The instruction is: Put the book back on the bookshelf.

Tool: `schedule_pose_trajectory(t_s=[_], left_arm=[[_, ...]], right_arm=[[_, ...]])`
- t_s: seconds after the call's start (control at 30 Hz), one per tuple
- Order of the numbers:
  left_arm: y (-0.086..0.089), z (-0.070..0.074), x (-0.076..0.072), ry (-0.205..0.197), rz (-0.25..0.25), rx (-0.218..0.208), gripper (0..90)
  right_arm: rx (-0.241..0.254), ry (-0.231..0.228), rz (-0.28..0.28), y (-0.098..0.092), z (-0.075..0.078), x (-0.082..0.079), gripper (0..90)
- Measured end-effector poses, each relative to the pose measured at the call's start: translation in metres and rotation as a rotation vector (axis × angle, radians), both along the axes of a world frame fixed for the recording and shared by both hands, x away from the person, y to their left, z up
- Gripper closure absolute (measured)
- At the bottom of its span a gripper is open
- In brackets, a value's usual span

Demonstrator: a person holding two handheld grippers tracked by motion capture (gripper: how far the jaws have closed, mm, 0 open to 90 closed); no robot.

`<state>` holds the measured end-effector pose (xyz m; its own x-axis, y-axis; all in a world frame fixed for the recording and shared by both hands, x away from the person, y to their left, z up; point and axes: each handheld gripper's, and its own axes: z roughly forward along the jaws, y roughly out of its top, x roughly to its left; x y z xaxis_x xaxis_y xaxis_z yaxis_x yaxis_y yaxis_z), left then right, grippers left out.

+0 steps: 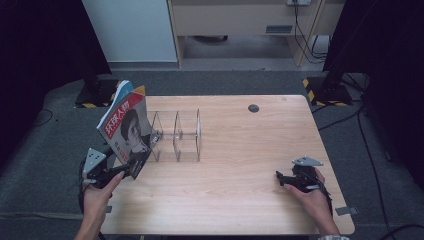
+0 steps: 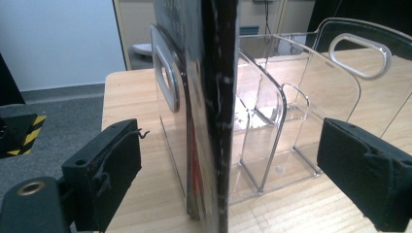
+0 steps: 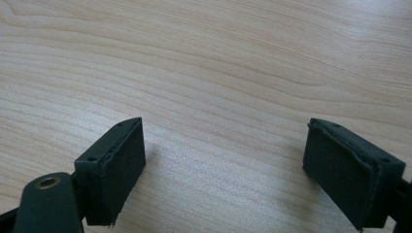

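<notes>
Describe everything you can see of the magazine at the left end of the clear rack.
The magazine is thin and glossy, with a red masthead in white characters over a portrait on its cover. It stands nearly upright, tilted, at the left end of the clear acrylic rack, close against its end divider, its lower edge near the wooden table. In the left gripper view its dark edge rises between the open jaws of the left hand-held gripper, neither pad touching it.

Left tongs (image 2: 228, 165) with both black jaws spread wide, one on each side of a magazine (image 2: 214, 97) seen edge-on and upright, touching neither. The magazine stands in the clear plastic divider rack (image 2: 291, 111) on the wooden tabletop (image 2: 131, 97); grey floor lies beyond.
</notes>
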<state>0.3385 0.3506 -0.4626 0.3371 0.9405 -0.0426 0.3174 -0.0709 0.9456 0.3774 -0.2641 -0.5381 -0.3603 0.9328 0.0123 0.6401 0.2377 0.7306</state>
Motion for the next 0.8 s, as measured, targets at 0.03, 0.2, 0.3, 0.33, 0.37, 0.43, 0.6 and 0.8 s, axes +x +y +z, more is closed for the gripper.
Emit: schedule_pose_trajectory(t_s=[0.03,0.2,0.3,0.33,0.37,0.43,0.6,0.8], left_arm=[[0.000,-0.001,-0.001,0.004,-0.002,0.004,8.4],[-0.001,-0.007,-0.004,0.019,-0.008,0.008,8.5],[-0.001,-0.010,-0.005,0.029,-0.012,0.009,8.5],[-0.001,-0.011,-0.006,0.031,-0.012,0.008,8.5],[-0.001,-0.012,-0.006,0.037,-0.013,0.014,8.5],[-0.002,-0.014,-0.008,0.041,-0.015,0.009,8.6],[-0.001,-0.018,-0.010,0.060,-0.017,0.003,8.6],[-0.001,-0.024,-0.014,0.078,-0.025,0.009,8.6]], right_arm=[[0.000,0.000,0.000,0.000,0.000,0.000,15.7],[0.000,0.000,0.001,0.000,0.000,0.000,15.7],[0.000,0.000,0.001,0.000,0.000,0.000,15.7],[0.000,0.000,0.001,0.000,0.000,0.000,15.7],[0.000,0.000,0.001,0.000,0.000,0.000,15.7],[0.000,0.000,0.001,0.000,0.000,0.000,15.7],[0.000,0.000,0.001,0.000,0.000,0.000,15.7],[0.000,0.000,0.001,0.000,0.000,0.000,15.7]])
